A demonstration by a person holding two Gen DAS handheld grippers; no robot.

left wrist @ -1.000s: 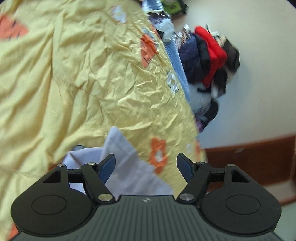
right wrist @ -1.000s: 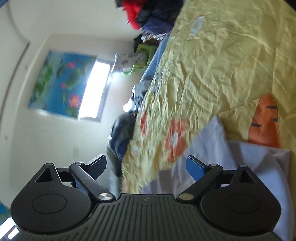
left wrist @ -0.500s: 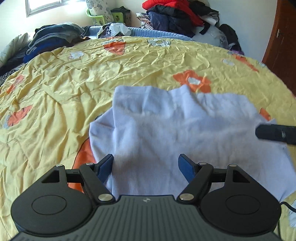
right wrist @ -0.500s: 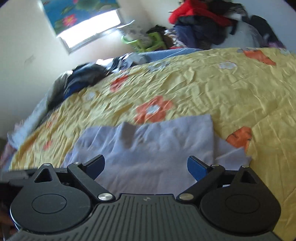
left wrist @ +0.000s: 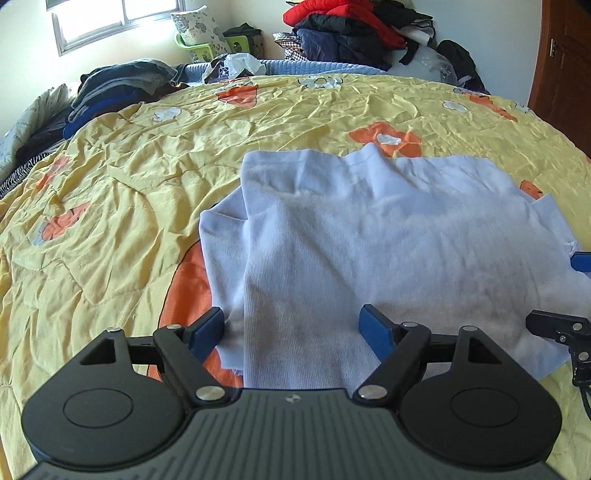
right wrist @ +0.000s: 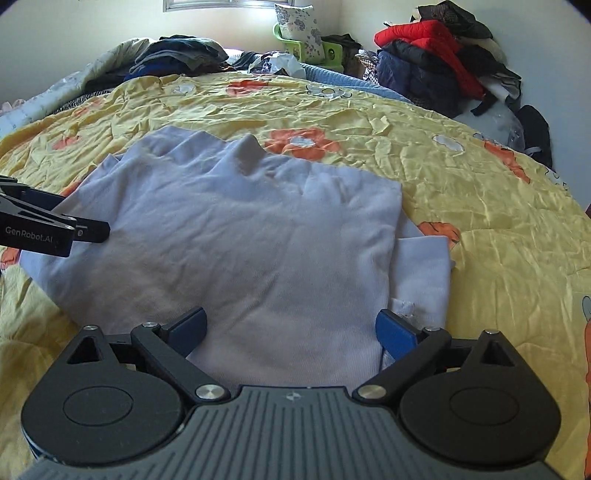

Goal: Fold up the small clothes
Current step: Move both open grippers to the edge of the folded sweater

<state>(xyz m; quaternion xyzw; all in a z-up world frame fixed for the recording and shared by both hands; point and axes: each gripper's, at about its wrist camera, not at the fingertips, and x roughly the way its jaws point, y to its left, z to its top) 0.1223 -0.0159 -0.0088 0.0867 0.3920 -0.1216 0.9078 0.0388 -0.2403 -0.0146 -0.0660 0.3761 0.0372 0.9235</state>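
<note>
On yellow quilt (left wrist: 147, 206) | white garment (left wrist: 369, 251) near edge between both spread tools

Right tongs (right wrist: 291, 330) gape, seemingly just above lavender garment (right wrist: 236, 236).

- One pale lavender knit garment (left wrist: 376, 236), folded, spread ahead of both sets of jaws.
- One crumpled yellow quilt with orange flowers (left wrist: 122, 192) beneath it.
- Two black two-finger grippers: left gripper (left wrist: 295, 326), right gripper (right wrist: 291, 328).
- One red jacket (right wrist: 424, 35) far beyond.

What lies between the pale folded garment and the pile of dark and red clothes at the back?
Only bare yellow quilt between garment and pile, seen in the right wrist view.
</note>
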